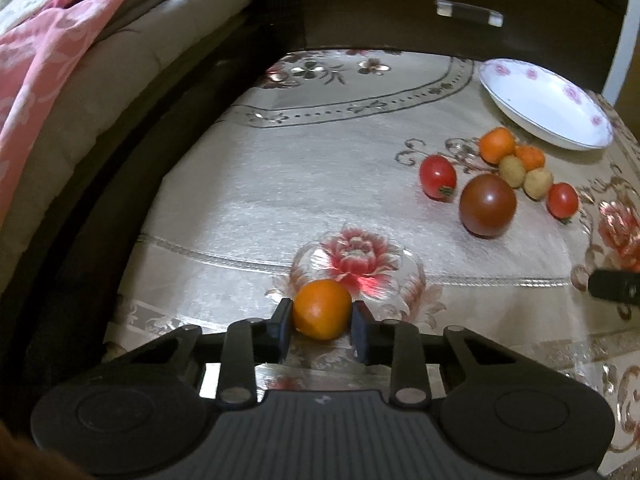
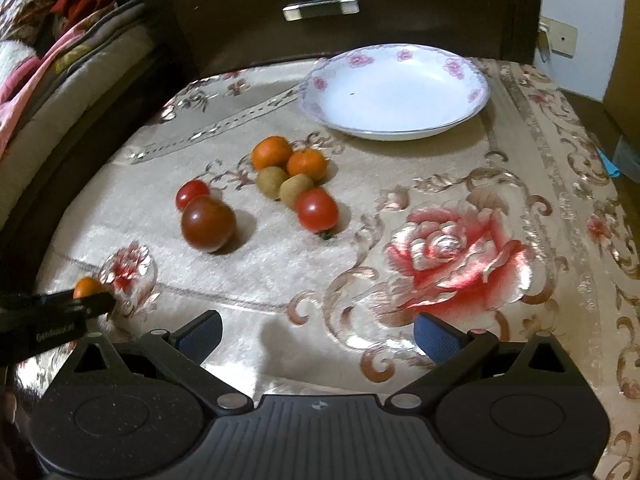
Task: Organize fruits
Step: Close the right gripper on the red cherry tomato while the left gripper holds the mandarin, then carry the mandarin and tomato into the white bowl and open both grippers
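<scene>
My left gripper (image 1: 322,320) is shut on a small orange (image 1: 322,309) near the front left of the table; the orange also shows in the right wrist view (image 2: 87,287). My right gripper (image 2: 318,334) is open and empty above the floral tablecloth. A cluster of fruit lies mid-table: a big dark tomato (image 2: 208,223), two red cherry tomatoes (image 2: 317,210) (image 2: 192,194), two kiwis (image 2: 296,189) (image 2: 272,181) and two oranges (image 2: 271,152) (image 2: 307,163). An empty white floral plate (image 2: 394,90) sits behind them, also in the left wrist view (image 1: 546,104).
A dark wooden drawer front with a metal handle (image 2: 320,8) stands behind the table. A bed with pink and grey bedding (image 1: 60,80) lies along the left. The table edge drops off at left and right.
</scene>
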Demonstrator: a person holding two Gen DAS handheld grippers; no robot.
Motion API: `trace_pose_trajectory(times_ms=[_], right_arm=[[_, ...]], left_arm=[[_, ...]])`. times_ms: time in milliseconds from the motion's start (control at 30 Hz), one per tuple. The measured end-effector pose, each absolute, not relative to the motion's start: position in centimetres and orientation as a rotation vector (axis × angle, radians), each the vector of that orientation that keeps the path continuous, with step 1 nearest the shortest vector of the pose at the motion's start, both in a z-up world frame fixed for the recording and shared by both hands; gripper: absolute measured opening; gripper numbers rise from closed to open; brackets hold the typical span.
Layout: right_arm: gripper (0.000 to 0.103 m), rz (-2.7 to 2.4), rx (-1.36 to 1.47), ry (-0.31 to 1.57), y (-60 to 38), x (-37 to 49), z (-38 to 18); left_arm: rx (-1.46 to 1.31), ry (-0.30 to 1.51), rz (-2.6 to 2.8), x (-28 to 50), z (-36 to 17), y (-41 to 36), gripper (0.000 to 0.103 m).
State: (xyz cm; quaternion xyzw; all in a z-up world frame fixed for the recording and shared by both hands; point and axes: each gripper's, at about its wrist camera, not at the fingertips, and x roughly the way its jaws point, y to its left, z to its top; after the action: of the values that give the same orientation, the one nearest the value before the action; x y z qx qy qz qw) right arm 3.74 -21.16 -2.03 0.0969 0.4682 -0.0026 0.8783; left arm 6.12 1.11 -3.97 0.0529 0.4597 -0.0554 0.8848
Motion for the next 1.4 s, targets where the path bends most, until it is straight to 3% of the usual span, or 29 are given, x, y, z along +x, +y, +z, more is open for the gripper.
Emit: trace_pose_trajectory(times_ms=[267,433,800,933,1233,1400], right_arm=[[0.084,-0.037,0.205,0.966,-23.1,3.6,-2.0],[0.083,-0.017,0.173,0.936,-23.4,4.0,-1.5],[0.061,0.145,0.015,0.941,-21.6,9.4,-1.8],[0.044,0.179,-0.045,0.964,-21.0,10.8,-2.4],[0.022,0.219,-0.057,0.967,-20.9,10.8,-2.2],[0.021,0.210,-0.049,0.972,-21.2,10.3,-2.0]], left_arm=[[0.114,0.948,-0.257,6.0,-3.0,-1.0,0.039],[0.102,0.940,-0.373,6.7,-1.6,-2.7,0.039],[0.111,0.912,-0.466,9.7,0.7,-3.4,0.039],[0.101,0.921,-0.482,10.1,0.4,-3.7,0.039],[0.114,0.929,-0.495,10.4,0.2,-4.9,0.039],[0.132,0.920,-0.510,10.3,0.4,-5.9,0.039]])
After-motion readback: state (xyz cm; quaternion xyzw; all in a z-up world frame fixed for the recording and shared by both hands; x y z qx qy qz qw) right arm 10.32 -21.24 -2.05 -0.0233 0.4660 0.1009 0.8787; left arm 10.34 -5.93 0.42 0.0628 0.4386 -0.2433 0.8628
